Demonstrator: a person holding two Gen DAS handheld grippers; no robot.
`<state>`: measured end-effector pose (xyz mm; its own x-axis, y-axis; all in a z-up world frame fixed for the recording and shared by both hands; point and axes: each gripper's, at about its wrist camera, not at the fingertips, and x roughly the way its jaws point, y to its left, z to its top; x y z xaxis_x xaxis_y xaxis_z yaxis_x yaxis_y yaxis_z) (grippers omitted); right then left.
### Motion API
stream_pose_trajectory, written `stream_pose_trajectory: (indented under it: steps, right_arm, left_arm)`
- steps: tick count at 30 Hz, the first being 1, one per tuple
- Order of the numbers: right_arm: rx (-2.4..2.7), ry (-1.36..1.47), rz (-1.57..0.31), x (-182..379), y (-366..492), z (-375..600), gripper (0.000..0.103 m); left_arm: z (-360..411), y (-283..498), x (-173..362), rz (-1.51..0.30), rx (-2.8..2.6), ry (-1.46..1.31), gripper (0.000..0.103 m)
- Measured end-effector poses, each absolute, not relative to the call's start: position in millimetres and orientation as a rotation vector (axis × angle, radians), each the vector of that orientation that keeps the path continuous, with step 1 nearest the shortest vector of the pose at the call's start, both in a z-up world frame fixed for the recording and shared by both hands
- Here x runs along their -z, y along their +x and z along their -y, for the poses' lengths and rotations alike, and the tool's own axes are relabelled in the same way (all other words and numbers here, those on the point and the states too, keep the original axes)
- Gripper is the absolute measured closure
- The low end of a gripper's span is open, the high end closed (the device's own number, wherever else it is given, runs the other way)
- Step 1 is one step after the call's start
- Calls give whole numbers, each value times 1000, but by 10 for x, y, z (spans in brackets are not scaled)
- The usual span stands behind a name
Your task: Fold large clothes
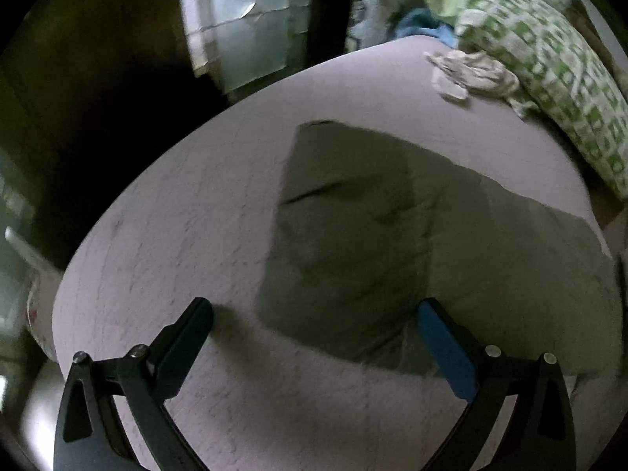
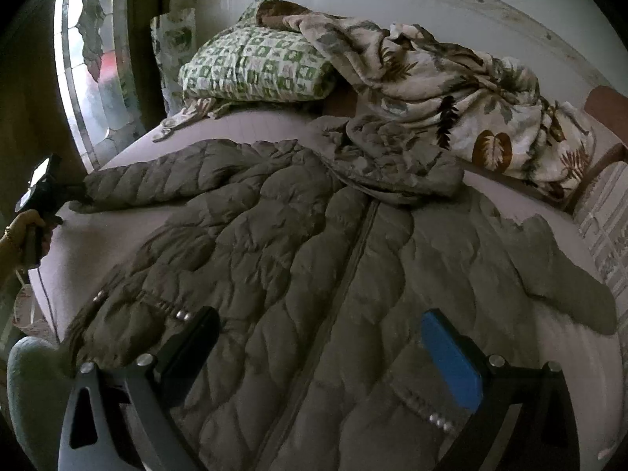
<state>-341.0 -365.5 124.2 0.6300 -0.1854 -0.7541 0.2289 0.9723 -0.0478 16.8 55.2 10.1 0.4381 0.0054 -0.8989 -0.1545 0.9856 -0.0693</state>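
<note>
An olive quilted puffer jacket (image 2: 314, 259) lies spread front-up on the bed, its zip running down the middle and its patterned hood (image 2: 396, 157) at the top. One sleeve (image 2: 165, 180) reaches left, the other (image 2: 565, 290) right. My right gripper (image 2: 320, 325) is open above the jacket's lower front. My left gripper (image 1: 314, 314) is open too, hovering over the olive sleeve (image 1: 353, 216), which lies flat on the lilac sheet (image 1: 176, 216). A hand (image 2: 21, 227) holds the left gripper's handle beside the sleeve's cuff (image 2: 90, 192).
A green-and-white checked pillow (image 2: 255, 66) and a leaf-print blanket (image 2: 471, 90) are heaped at the head of the bed. A crumpled white cloth (image 1: 471, 72) lies by the pillow (image 1: 549, 66). The bed's edge (image 1: 129, 188) drops off to the left, below a window (image 1: 239, 19).
</note>
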Motion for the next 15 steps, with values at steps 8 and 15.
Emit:
stream_pose_trajectory:
  steps: [8, 15]
  right_arm:
    - [264, 33, -883, -1037, -3081, 3801, 0]
    - [246, -6, -937, -850, -2469, 3985, 0]
  left_arm:
    - [-339, 239, -236, -1046, -93, -88, 65]
    - [-339, 85, -674, -966, -33, -117, 69]
